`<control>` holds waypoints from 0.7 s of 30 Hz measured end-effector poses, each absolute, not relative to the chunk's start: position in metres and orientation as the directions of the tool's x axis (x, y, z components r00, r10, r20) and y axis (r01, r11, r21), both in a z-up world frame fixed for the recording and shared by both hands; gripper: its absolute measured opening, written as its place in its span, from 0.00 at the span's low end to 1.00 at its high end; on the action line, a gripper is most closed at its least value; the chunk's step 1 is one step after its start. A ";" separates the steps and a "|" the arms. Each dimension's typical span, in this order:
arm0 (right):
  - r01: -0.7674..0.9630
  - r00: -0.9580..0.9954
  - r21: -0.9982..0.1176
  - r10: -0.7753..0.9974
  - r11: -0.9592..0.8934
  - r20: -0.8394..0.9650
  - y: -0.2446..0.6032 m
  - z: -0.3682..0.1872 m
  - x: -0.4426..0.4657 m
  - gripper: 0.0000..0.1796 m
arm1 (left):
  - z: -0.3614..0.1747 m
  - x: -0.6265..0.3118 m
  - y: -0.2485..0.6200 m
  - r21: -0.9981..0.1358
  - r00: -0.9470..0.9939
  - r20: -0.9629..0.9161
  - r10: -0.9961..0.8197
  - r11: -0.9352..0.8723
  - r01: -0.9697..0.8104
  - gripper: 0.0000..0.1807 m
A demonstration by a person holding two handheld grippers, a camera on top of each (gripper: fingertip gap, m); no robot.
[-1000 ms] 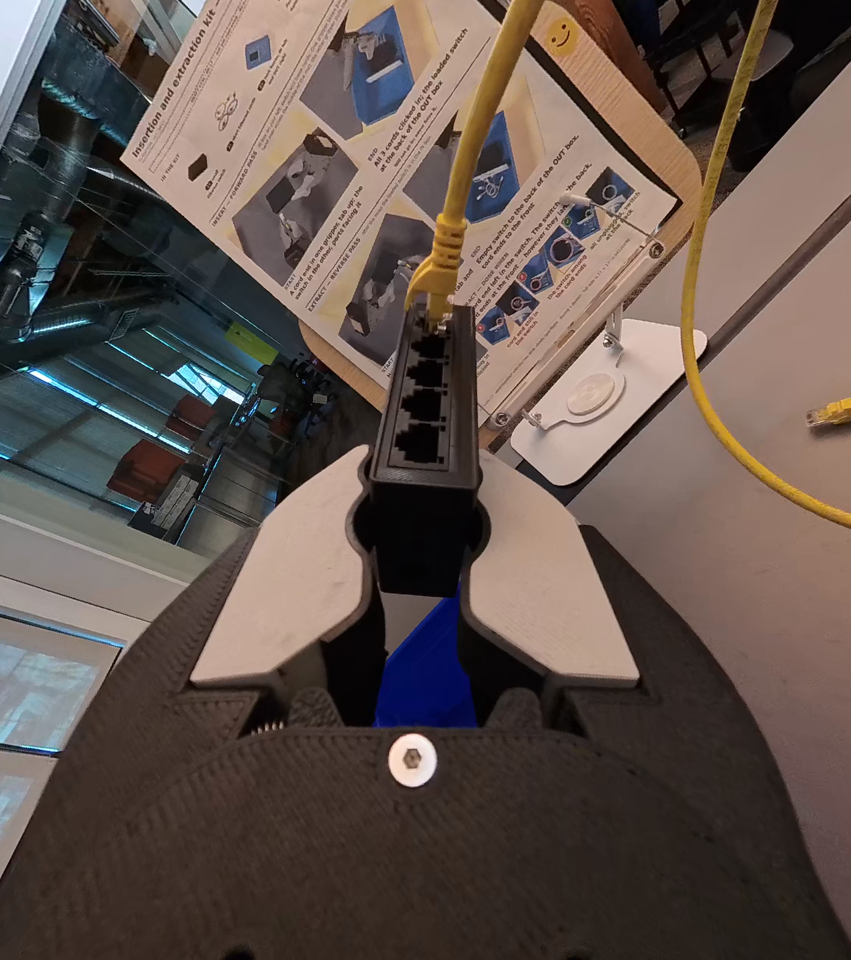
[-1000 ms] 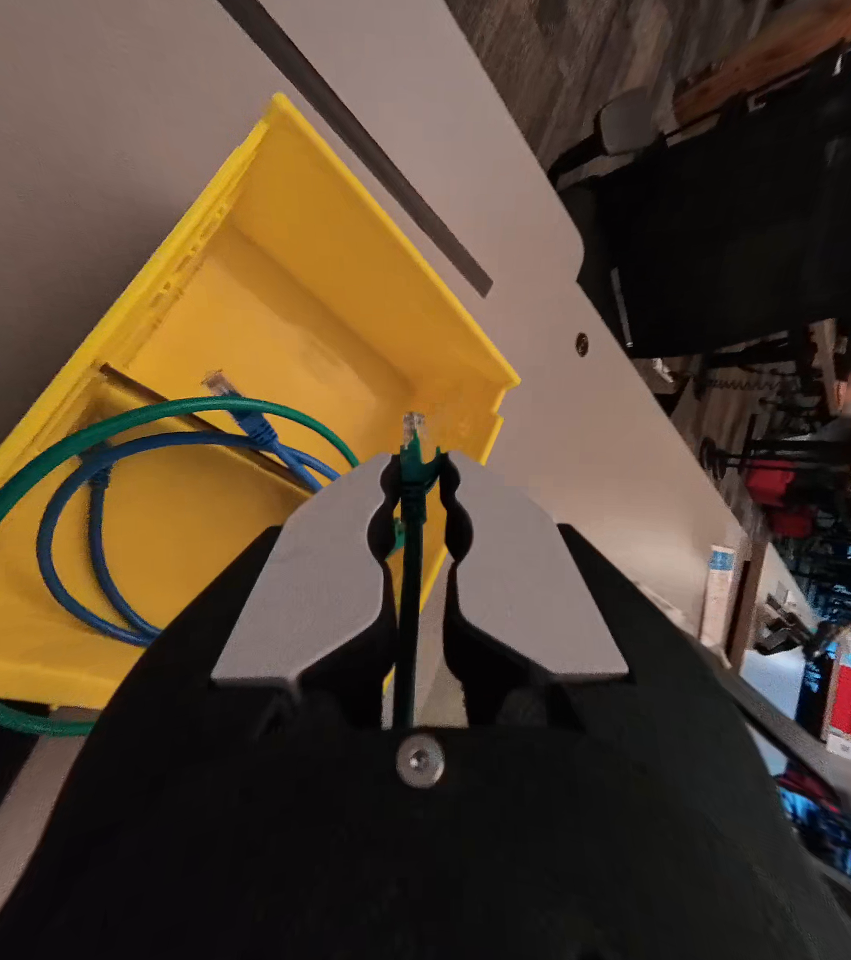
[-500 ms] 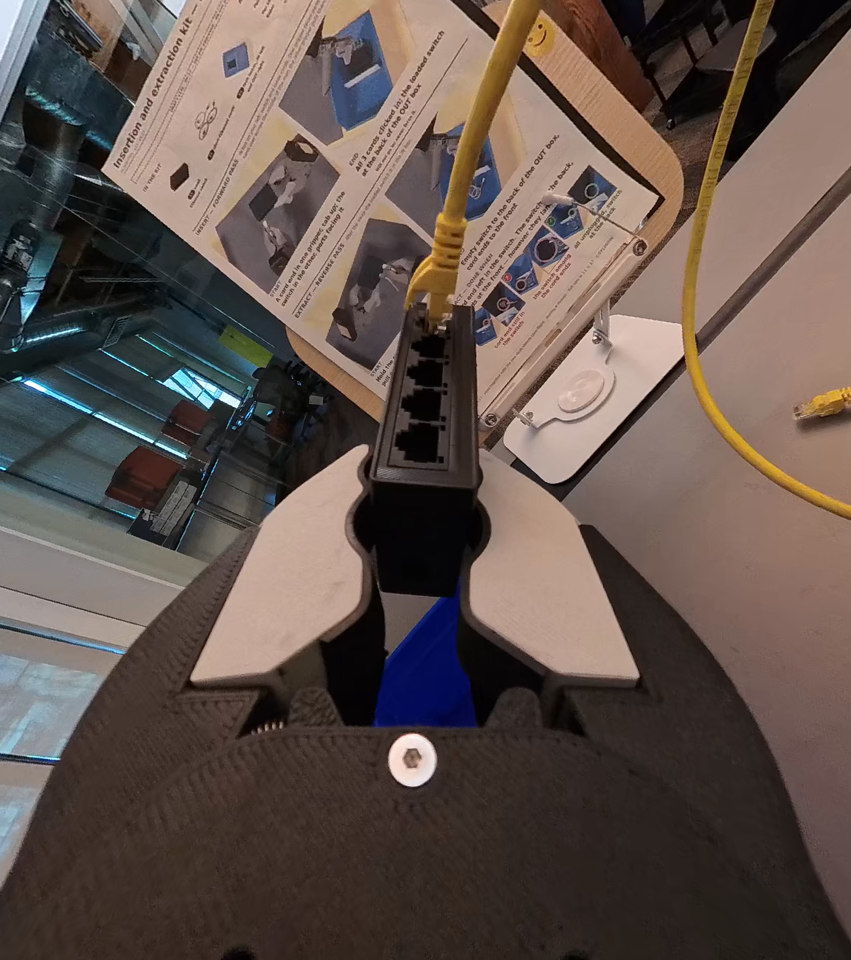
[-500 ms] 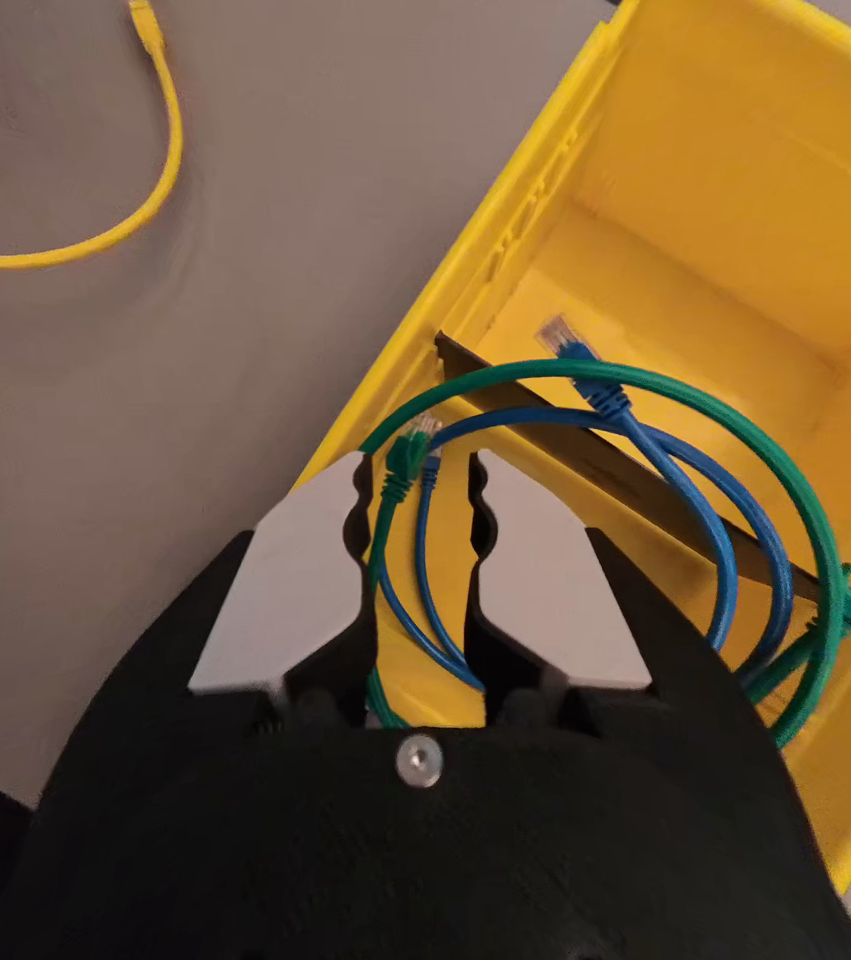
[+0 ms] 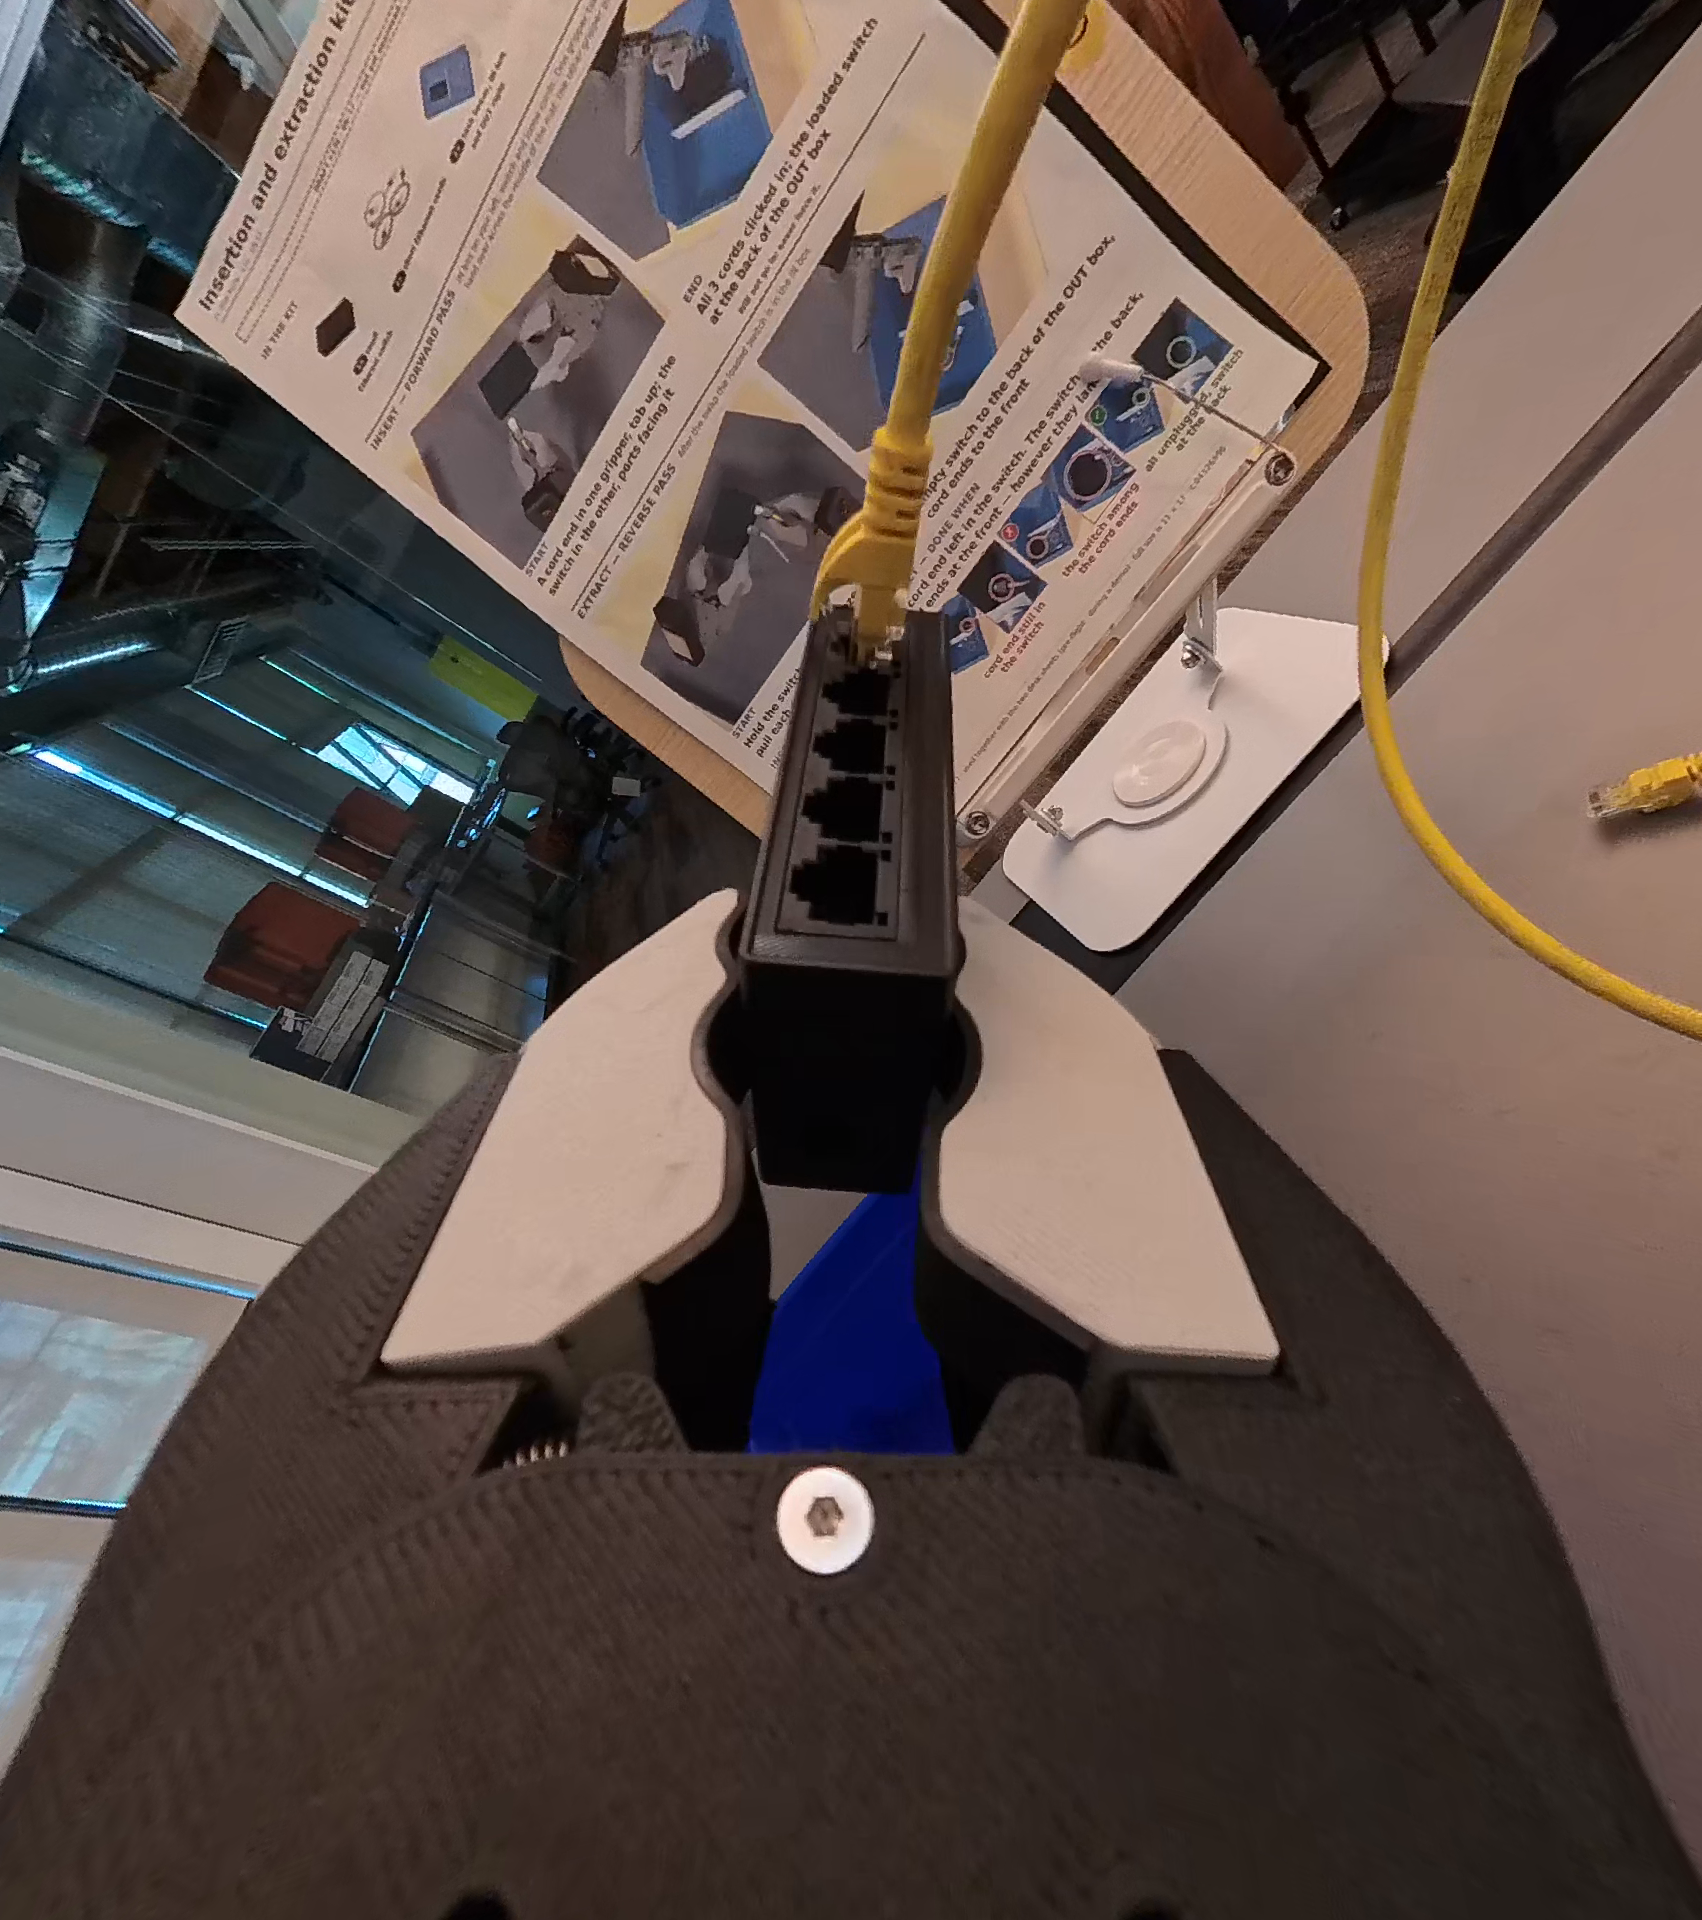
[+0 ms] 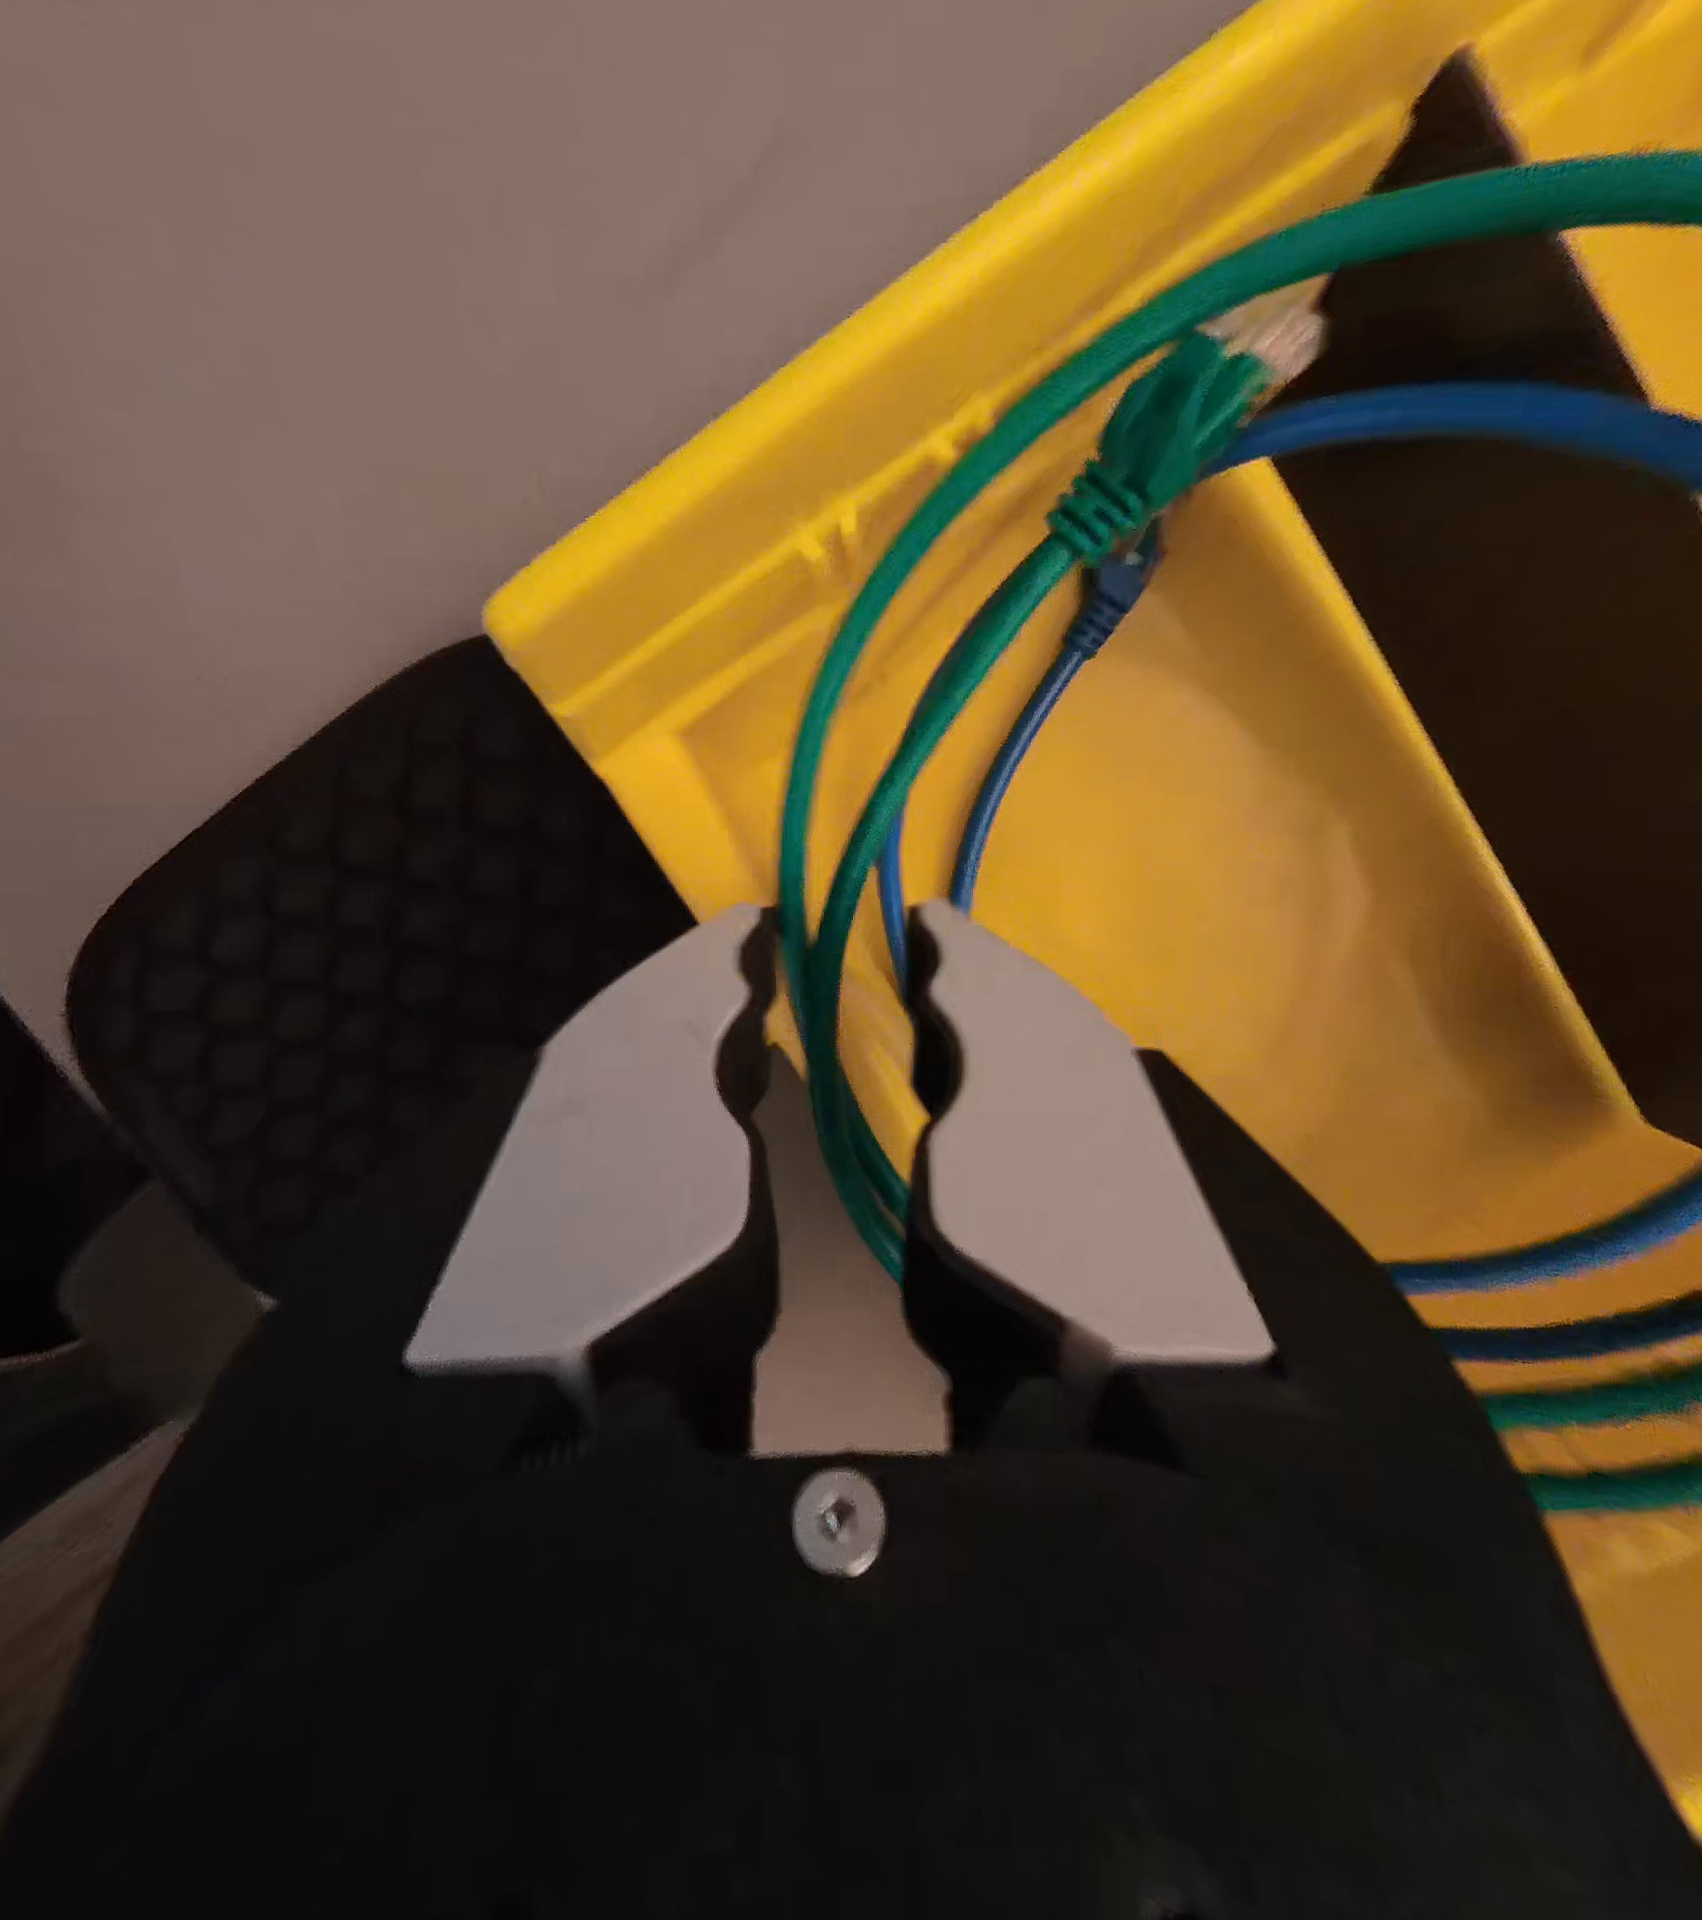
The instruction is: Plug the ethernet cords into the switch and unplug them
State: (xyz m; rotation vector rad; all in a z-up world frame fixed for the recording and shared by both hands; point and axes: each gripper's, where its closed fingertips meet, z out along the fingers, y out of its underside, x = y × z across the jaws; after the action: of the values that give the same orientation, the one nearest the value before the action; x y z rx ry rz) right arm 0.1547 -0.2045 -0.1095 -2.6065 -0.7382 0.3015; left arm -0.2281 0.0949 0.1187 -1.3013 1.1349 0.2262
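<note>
Four empty ports face the camera on the black ethernet switch (image 5: 852, 831), which the left gripper (image 5: 847, 1029) pinches between its grey fingers (image 5: 608, 1122), the switch body standing up toward twelve o'clock in the left wrist view. At its far end a yellow ethernet cord (image 5: 951, 281) is plugged into the last port and climbs out of frame at twelve o'clock. A second stretch of yellow cord runs down the three o'clock side over the grey table (image 5: 1501, 1195), and its loose yellow plug (image 5: 1647, 788) lies on the tabletop at about two o'clock, well apart from the switch. Behind the switch an instruction sheet (image 5: 618, 343) leans on a white stand (image 5: 1179, 790), and something blue (image 5: 857, 1340) shows between the fingers below the switch. In the right wrist view, which is somewhat blurred, the right gripper (image 6: 842, 935) hovers at the near corner of a yellow bin (image 6: 930, 416); its fingers are spread, and loops of a green ethernet cord (image 6: 831, 831) and a blue ethernet cord (image 6: 1449, 416) pass through the gap without being squeezed. The green plug (image 6: 1169, 436) lies inside the bin at one o'clock, just beside the blue plug (image 6: 1117, 592). A black textured pad (image 6: 338, 904) sits at nine o'clock.
</note>
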 end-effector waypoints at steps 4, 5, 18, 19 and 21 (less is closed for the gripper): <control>0.471 0.842 -0.402 0.536 -0.786 -0.063 -0.200 -0.113 0.162 0.05 | 0.118 -0.227 0.095 -0.633 0.479 -0.759 -0.442 0.328 -0.701 0.16; 0.497 0.839 -0.391 0.544 -0.775 -0.010 -0.197 -0.113 0.168 0.05 | 0.118 -0.226 0.095 -0.633 0.478 -0.759 -0.442 0.328 -0.702 0.16; 0.374 0.798 -0.643 0.586 -0.668 -0.144 -0.181 -0.059 0.142 0.15 | 0.119 -0.218 0.090 -0.610 0.449 -0.782 -0.432 0.387 -0.691 0.16; 0.364 0.806 -0.700 0.585 -0.615 -0.095 -0.175 -0.040 0.142 0.14 | 0.119 -0.215 0.087 -0.598 0.435 -0.793 -0.426 0.411 -0.688 0.16; 0.374 0.821 -0.810 0.568 -0.452 0.061 -0.160 0.006 0.138 0.15 | 0.119 -0.205 0.079 -0.554 0.389 -0.828 -0.403 0.481 -0.680 0.16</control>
State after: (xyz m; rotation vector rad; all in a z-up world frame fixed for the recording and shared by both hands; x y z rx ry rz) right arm 0.1377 -0.1604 0.0056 -2.0963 -0.6912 0.2725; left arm -0.2046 0.0791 0.1194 -1.1249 1.2247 0.2335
